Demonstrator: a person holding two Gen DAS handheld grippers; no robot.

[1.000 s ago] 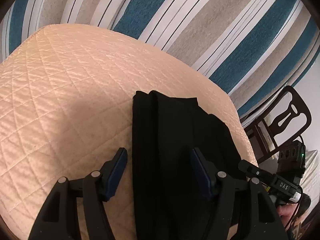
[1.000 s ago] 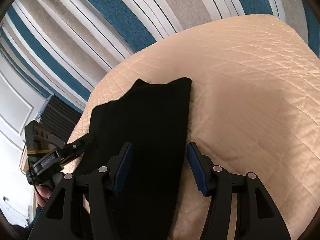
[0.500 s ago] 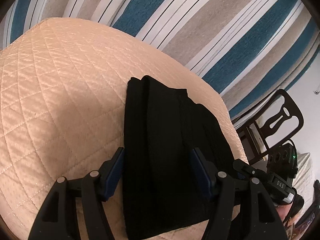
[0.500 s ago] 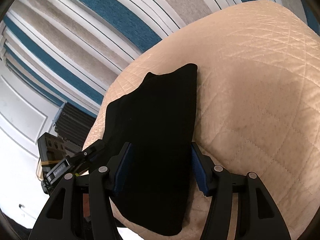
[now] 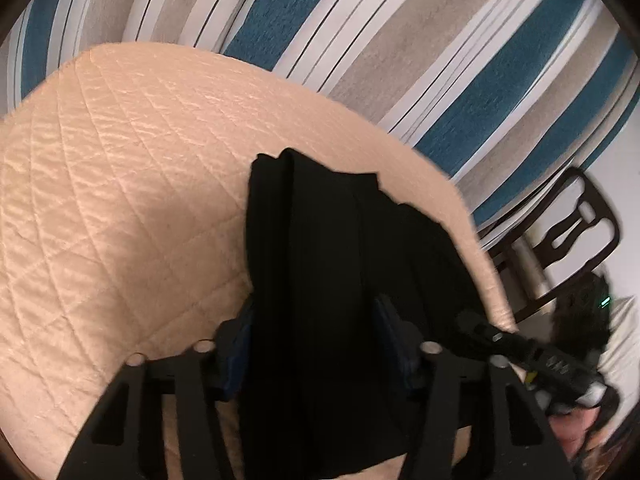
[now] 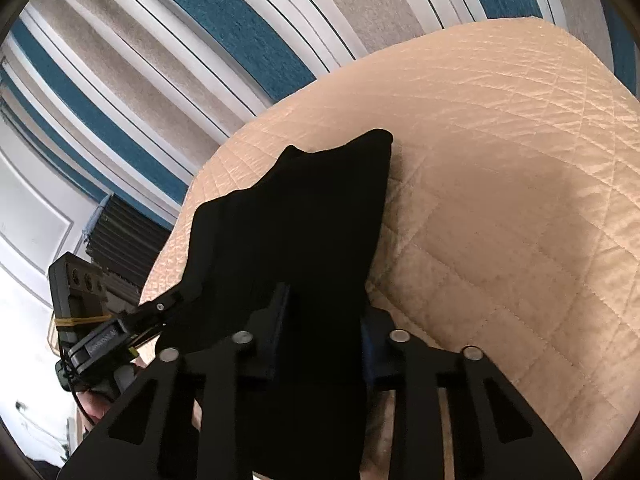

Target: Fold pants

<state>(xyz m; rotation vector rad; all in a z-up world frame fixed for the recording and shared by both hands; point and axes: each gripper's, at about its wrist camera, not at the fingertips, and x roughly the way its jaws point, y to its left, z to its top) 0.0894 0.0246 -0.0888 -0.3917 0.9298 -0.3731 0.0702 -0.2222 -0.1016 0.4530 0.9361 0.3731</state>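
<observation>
The black pants (image 5: 332,248) lie folded lengthwise on the quilted cream bedspread (image 5: 120,184), reaching away from me. In the left wrist view my left gripper (image 5: 316,336) has its blue-padded jaws on either side of the near end of the pants, still apart. In the right wrist view the pants (image 6: 304,216) run between the jaws of my right gripper (image 6: 322,332), which stand narrow with the cloth between them. The near hem is hidden behind the gripper bodies. Each gripper shows in the other's view, the right gripper (image 5: 520,348) and the left gripper (image 6: 132,320).
A striped blue, grey and white rug (image 5: 400,40) covers the floor beyond the bed. A dark wooden chair (image 5: 576,220) stands off the right edge of the bed. A dark slatted unit (image 6: 120,248) and a white panelled door (image 6: 28,216) lie beyond the left edge.
Both grippers have moved forward over the near end of the pants. The right gripper's jaws have narrowed onto the cloth; the near end looks lifted and bunched.
</observation>
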